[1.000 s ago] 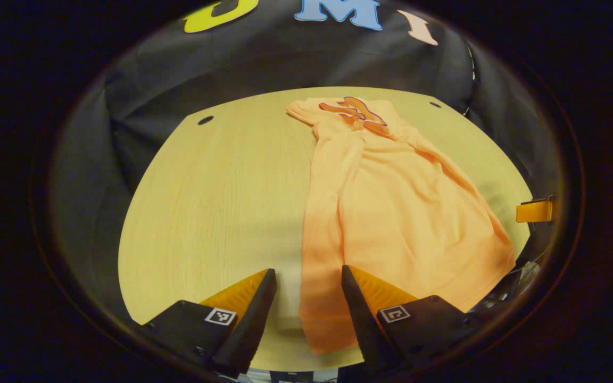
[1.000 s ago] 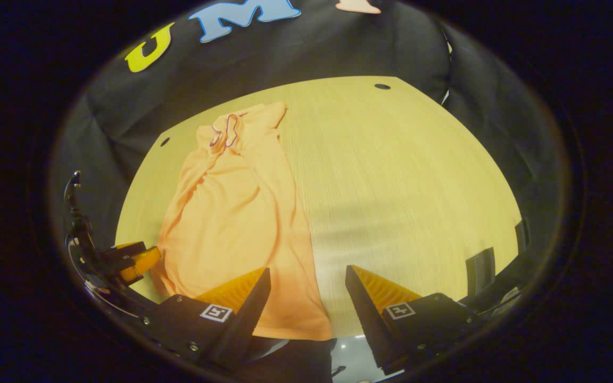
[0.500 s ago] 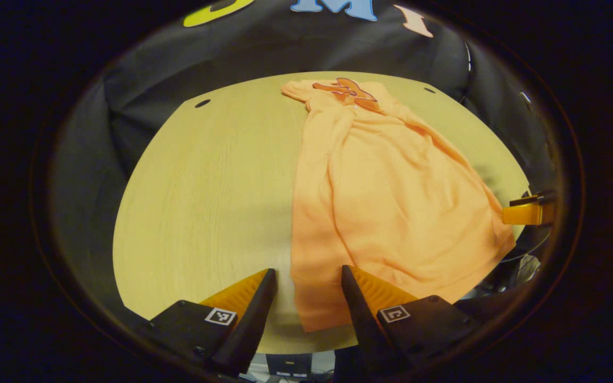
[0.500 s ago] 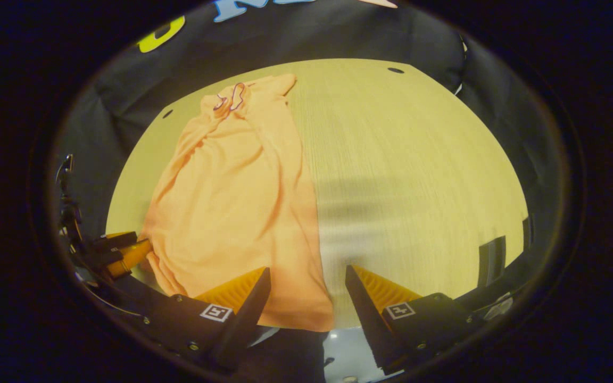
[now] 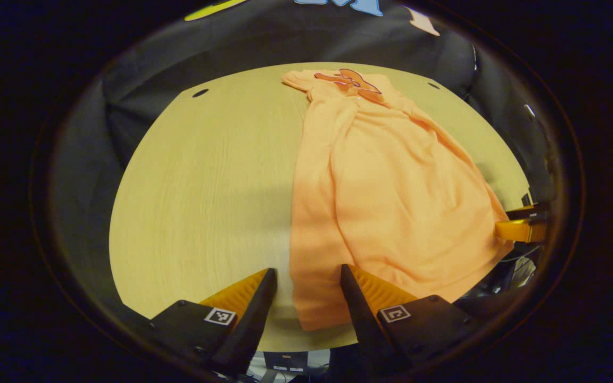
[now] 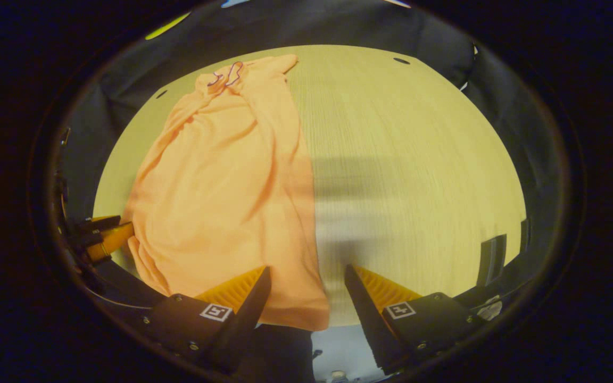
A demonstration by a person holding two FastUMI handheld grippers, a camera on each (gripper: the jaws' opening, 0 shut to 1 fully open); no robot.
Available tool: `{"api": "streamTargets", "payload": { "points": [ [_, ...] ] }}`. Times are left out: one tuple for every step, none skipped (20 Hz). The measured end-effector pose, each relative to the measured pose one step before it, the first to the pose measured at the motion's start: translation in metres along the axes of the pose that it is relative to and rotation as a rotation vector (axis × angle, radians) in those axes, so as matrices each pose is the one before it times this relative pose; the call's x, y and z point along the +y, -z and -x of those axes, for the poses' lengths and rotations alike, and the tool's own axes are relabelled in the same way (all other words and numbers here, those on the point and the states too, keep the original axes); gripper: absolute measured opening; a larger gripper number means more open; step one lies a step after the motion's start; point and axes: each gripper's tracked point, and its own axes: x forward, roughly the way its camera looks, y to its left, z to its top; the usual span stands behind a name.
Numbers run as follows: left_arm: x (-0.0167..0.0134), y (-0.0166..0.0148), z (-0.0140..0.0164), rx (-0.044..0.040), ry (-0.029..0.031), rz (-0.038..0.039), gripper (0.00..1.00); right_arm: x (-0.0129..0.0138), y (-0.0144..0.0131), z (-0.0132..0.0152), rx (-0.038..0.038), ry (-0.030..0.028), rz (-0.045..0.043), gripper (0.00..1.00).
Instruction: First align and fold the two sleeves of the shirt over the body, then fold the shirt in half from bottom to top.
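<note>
An orange shirt (image 5: 391, 181) lies lengthwise on the wooden table (image 5: 205, 186), collar at the far end, both sleeves folded in over the body. My left gripper (image 5: 304, 279) hangs open over the shirt's near left hem corner, nothing pinched between its fingers. In the right gripper view the same shirt (image 6: 226, 175) runs from the far collar down to the near edge. My right gripper (image 6: 306, 276) stands open above the near right hem corner. The right gripper's fingers (image 5: 519, 226) show at the shirt's right hem in the left gripper view; the left gripper's fingers (image 6: 107, 236) show at the left hem.
The table (image 6: 418, 170) has small dark holes near its far corners (image 5: 200, 93) (image 6: 401, 60). Black cloth walls close in behind and to the sides. The table's near edge lies just under both grippers.
Both grippers have drawn back a little toward the near edge and tilted down; the shirt looks larger and its hem sits closer to the fingers. The shirt itself has not moved.
</note>
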Motion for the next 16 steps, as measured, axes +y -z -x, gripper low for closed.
{"api": "streamTargets", "payload": {
  "points": [
    [-0.00019,0.00070,0.00013,0.00711,0.00074,0.00323,0.84,0.00073,0.00097,-0.00052,0.00536,0.00765,0.01299,0.88],
    [-0.00020,-0.00053,-0.00033,0.00378,-0.00099,0.00566,0.83,0.00010,0.00094,-0.00101,0.00986,0.00961,0.01743,0.88],
    [0.00016,-0.00037,-0.00061,0.00384,-0.00140,0.00140,0.84,0.00027,0.00083,-0.00108,0.01113,0.01293,0.02496,0.88],
    [-0.00037,-0.00005,-0.00062,0.00355,-0.00075,-0.00072,0.84,0.00113,-0.00050,0.00027,0.01001,0.00451,0.02077,0.88],
    [-0.00112,-0.00092,-0.00146,0.00380,0.00119,-0.00333,0.84,0.00049,0.00029,-0.00103,0.01599,0.00292,0.00087,0.88],
    [-0.00055,0.00001,0.00024,0.00508,0.00401,-0.00684,0.84,0.00047,-0.00005,-0.00002,0.01432,0.00133,-0.01156,0.89],
    [-0.00061,-0.00080,-0.00146,0.00306,0.00323,-0.00838,0.84,-0.00011,-0.00070,-0.00009,0.01650,0.00006,-0.00380,0.90],
    [-0.00048,-0.00061,-0.00064,0.00108,0.00632,-0.00770,0.84,0.00033,0.00049,-0.00079,0.01449,0.00082,0.00415,0.90],
    [-0.00108,-0.00073,-0.00059,0.00139,0.00789,-0.01644,0.84,0.00099,-0.00153,-0.00014,0.00727,-0.00326,0.00786,0.89],
    [-0.00082,0.00010,0.00027,0.00530,0.00530,-0.01429,0.80,0.00074,-0.00022,-0.00005,0.00924,-0.00289,0.00838,0.86],
    [-0.00168,-0.00346,-0.00017,-0.01662,0.00982,-0.00923,0.72,0.00188,-0.00286,0.00342,-0.00947,-0.00189,0.00245,0.86],
    [-0.00121,-0.00214,-0.00181,-0.00727,-0.00109,-0.00166,0.64,0.00264,0.00007,-0.00327,-0.00677,-0.00504,-0.00087,0.66],
    [-0.00157,-0.00230,0.00053,-0.01052,0.00071,0.00414,0.52,0.00278,-0.00216,-0.00026,-0.01034,-0.00597,0.00535,0.55],
    [0.00153,-0.00181,-0.00164,-0.01316,-0.01430,0.00572,0.38,0.00377,-0.00224,-0.00076,-0.01180,-0.01031,-0.00623,0.35],
    [-0.00042,-0.00033,-0.00125,-0.00043,-0.01204,0.00744,0.22,0.00215,0.00158,-0.00086,-0.00336,-0.00545,-0.00201,0.23],
    [-0.00068,0.00054,0.00014,0.00769,-0.00785,-0.00447,0.13,-0.00014,0.00013,0.00019,0.00183,-0.00291,0.00617,0.05]
  ]
}}
